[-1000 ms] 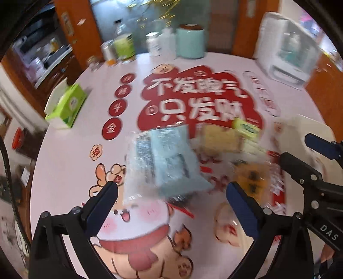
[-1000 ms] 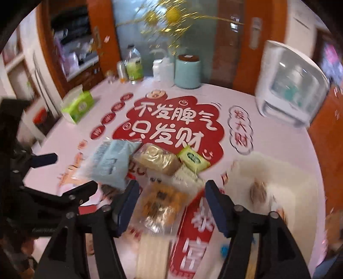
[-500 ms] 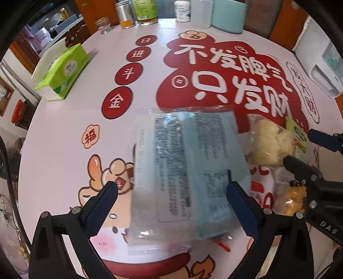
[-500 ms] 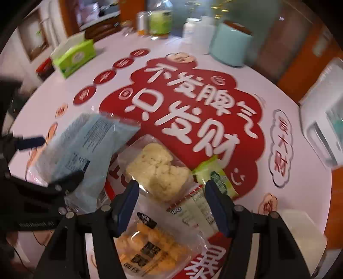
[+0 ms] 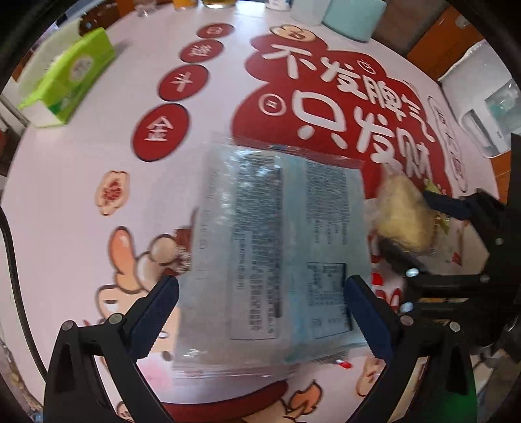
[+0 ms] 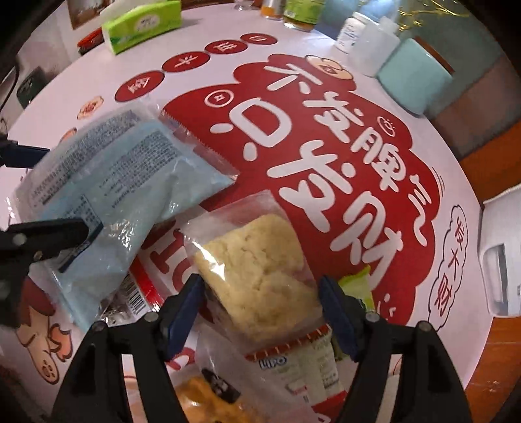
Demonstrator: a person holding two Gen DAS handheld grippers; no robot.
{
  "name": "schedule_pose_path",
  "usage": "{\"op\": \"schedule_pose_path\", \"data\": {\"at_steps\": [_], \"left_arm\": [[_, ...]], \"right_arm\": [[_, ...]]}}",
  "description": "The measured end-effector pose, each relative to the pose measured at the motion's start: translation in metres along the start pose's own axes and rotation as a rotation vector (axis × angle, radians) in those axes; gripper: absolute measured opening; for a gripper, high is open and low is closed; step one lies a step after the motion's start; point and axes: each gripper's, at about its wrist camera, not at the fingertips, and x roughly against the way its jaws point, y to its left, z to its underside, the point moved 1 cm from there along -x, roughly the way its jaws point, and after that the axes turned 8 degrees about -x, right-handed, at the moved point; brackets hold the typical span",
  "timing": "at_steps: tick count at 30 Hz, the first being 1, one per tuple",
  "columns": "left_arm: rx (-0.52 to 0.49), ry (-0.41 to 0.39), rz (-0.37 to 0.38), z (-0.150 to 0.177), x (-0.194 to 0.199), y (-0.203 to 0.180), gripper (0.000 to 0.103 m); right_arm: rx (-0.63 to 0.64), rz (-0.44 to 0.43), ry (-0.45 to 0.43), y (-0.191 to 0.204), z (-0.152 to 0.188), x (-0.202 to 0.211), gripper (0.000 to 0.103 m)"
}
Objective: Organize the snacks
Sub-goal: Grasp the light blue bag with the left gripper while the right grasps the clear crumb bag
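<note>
Snack packets, five: one pale blue packet [image 6: 123, 195]; one clear bag of pale yellow crumbly cake [image 6: 260, 276]; one small green packet [image 6: 358, 286]; one red-and-white packet [image 6: 306, 367]; one orange-yellow packet [image 6: 208, 403]; green tissue box [image 6: 143, 24], one; mint canister [image 6: 415, 79], one; white bottles [image 6: 374, 42], two.

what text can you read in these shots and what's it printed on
"不发脾气 只发财" in big white characters on the red cloud of the tablecloth
"日", "进", "斗", "金" one per red dot on the tablecloth
"发大财" in the small cloud outline at the cloth's right edge
"LIPO" on the white and red packet
Fine print on the blue packet: too blurred to read
Green tissue box: logo too small to read
</note>
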Motion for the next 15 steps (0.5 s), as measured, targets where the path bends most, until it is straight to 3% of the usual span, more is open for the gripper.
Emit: {"op": "schedule_pose_path", "data": {"at_steps": [5, 6, 11, 15], "left_arm": [[0.006, 0.049, 0.053, -0.006, -0.012, -0.01, 0.101], [0.005, 0.06, 0.043, -0.009, -0.017, -0.013, 0.101], [-0.018, 0.084, -0.017, -0.014, -0.029, -0.025, 0.101], [-0.009, 0.029, -0.025, -0.015, -0.023, -0.028, 0.079]], "right_arm": [[-0.032, -0.046, -0.026, 0.0, 0.002, 0.002, 0.069], [-0.036, -0.063, -0.026, 0.0, 0.003, 0.002, 0.063], [-0.04, -0.046, -0.039, 0.005, 0.008, 0.006, 0.055], [-0.06, -0.034, -0.047, 0.007, 0.01, 0.004, 0.054]]}}
